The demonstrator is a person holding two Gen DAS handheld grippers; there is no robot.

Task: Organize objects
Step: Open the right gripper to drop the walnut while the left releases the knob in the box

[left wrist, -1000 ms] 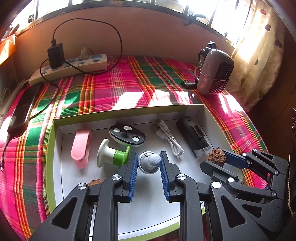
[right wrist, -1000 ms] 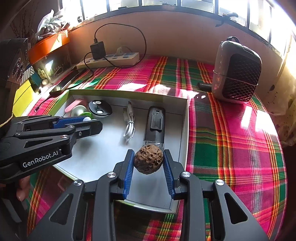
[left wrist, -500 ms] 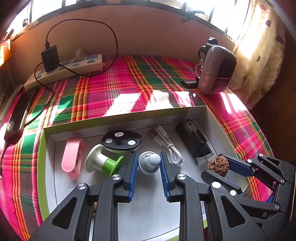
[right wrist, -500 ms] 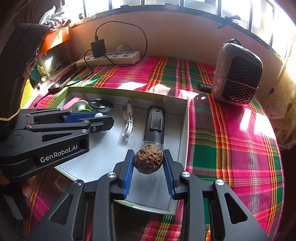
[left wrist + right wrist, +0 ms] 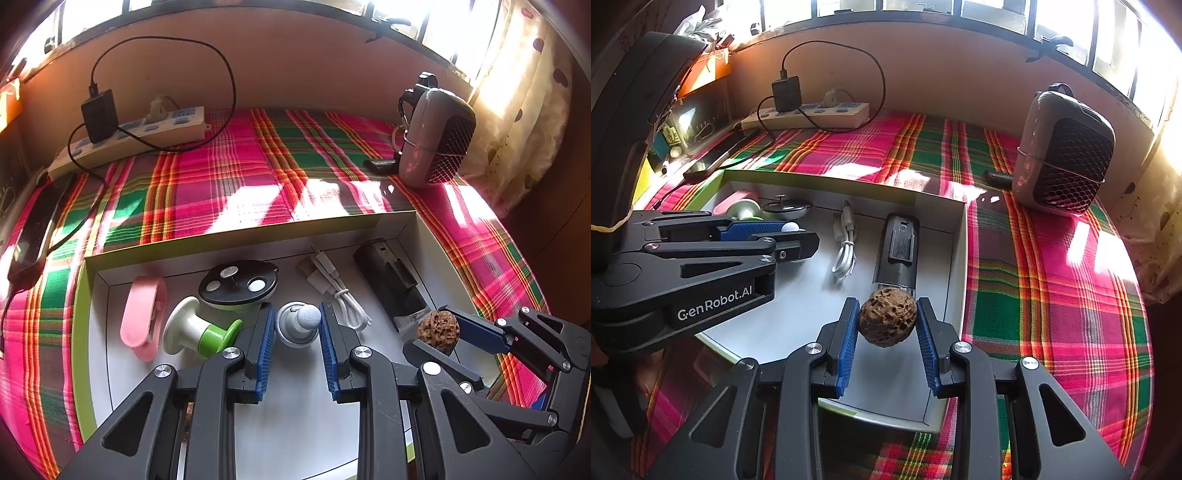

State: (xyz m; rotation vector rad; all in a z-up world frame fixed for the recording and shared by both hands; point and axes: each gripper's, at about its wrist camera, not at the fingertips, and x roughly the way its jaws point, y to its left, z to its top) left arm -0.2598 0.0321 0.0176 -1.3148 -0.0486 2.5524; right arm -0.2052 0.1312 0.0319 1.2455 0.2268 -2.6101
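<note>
A shallow white box (image 5: 258, 236) (image 5: 956, 258) with green outer sides lies on the plaid cloth. It holds a pink clip (image 5: 142, 317), a white-and-green spool (image 5: 195, 332), a black round disc (image 5: 238, 284), a white USB cable (image 5: 332, 284) (image 5: 846, 243) and a black oblong device (image 5: 391, 280) (image 5: 897, 247). My left gripper (image 5: 297, 325) is shut on a small grey-white knob (image 5: 299, 321) above the box floor. My right gripper (image 5: 888, 321) is shut on a brown walnut (image 5: 888, 317) (image 5: 437, 326), held over the box's right part.
A grey mesh-fronted heater (image 5: 436, 136) (image 5: 1063, 155) stands at the back right. A white power strip (image 5: 129, 140) (image 5: 809, 114) with a black charger and cable lies at the back left. A black phone (image 5: 33, 236) lies at the left edge. A curtain (image 5: 517, 110) hangs at the right.
The left gripper has risen and shifted slightly, so the box contents sit lower and more to the left in its view. Both grippers keep their hold.
</note>
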